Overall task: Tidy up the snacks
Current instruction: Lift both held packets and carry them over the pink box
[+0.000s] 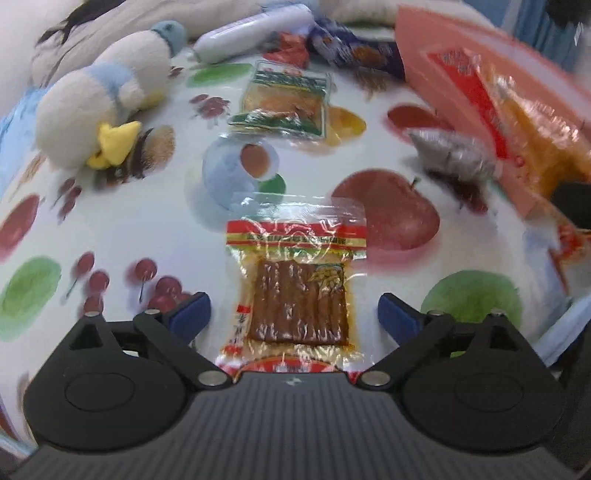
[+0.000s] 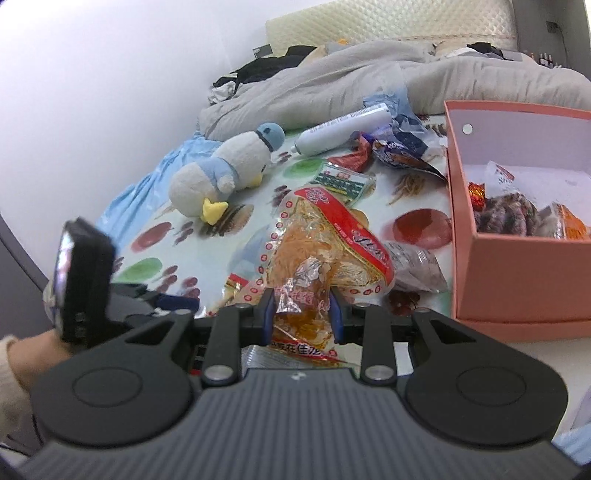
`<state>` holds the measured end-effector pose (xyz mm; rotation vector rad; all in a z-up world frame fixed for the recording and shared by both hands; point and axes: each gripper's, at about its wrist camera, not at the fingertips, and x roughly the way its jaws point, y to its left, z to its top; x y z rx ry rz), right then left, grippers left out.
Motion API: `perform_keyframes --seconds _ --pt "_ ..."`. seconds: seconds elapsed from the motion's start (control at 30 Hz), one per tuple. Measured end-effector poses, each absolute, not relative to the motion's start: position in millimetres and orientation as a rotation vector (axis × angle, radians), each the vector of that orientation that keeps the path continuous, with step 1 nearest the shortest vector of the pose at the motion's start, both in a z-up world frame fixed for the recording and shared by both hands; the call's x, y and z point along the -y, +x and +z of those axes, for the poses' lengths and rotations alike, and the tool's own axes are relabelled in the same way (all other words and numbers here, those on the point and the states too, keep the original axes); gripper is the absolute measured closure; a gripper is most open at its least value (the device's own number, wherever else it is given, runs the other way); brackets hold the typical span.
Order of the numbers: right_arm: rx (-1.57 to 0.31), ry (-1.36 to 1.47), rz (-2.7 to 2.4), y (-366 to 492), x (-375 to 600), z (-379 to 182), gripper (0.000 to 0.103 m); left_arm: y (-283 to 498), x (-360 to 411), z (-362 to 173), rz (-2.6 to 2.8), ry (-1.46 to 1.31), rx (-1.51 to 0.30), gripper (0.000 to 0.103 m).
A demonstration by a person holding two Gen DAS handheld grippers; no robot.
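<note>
My left gripper (image 1: pixel 294 314) is open, its blue pads on either side of a clear packet of brown strips (image 1: pixel 297 280) lying flat on the fruit-print cloth (image 1: pixel 147 221). My right gripper (image 2: pixel 301 314) is shut on an orange-and-red snack bag (image 2: pixel 325 240) and holds it up off the cloth; the same bag shows blurred at the right of the left wrist view (image 1: pixel 517 122). A pink box (image 2: pixel 517 258) with several snacks inside stands to the right. A green-edged packet (image 1: pixel 284 99) lies farther back; it also shows in the right wrist view (image 2: pixel 341 181).
A plush penguin (image 1: pixel 96 110) lies at the left, a white tube (image 1: pixel 255 33) and blue and red wrappers (image 1: pixel 347 48) at the back. A silver packet (image 2: pixel 413 266) lies beside the box. A grey duvet (image 2: pixel 332 81) covers the bed behind.
</note>
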<state>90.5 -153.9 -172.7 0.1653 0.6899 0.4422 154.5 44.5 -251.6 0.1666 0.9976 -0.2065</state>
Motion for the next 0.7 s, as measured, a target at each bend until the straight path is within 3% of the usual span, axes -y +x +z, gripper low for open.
perform_keyframes --seconds 0.2,0.47,0.7 --pt "-0.708 0.167 0.443 87.0 157.2 -177.0 0.071 164.3 -42.8 -255.9 -0.236 0.143 -1.028 0.004" --pt "-0.718 0.170 0.449 89.2 155.3 -180.6 0.071 158.4 -31.1 -247.7 -0.274 0.176 -1.048 0.034" --pt "-0.710 0.151 0.462 85.9 152.8 -175.8 0.071 148.8 -29.7 -242.7 -0.262 0.134 -1.041 0.041"
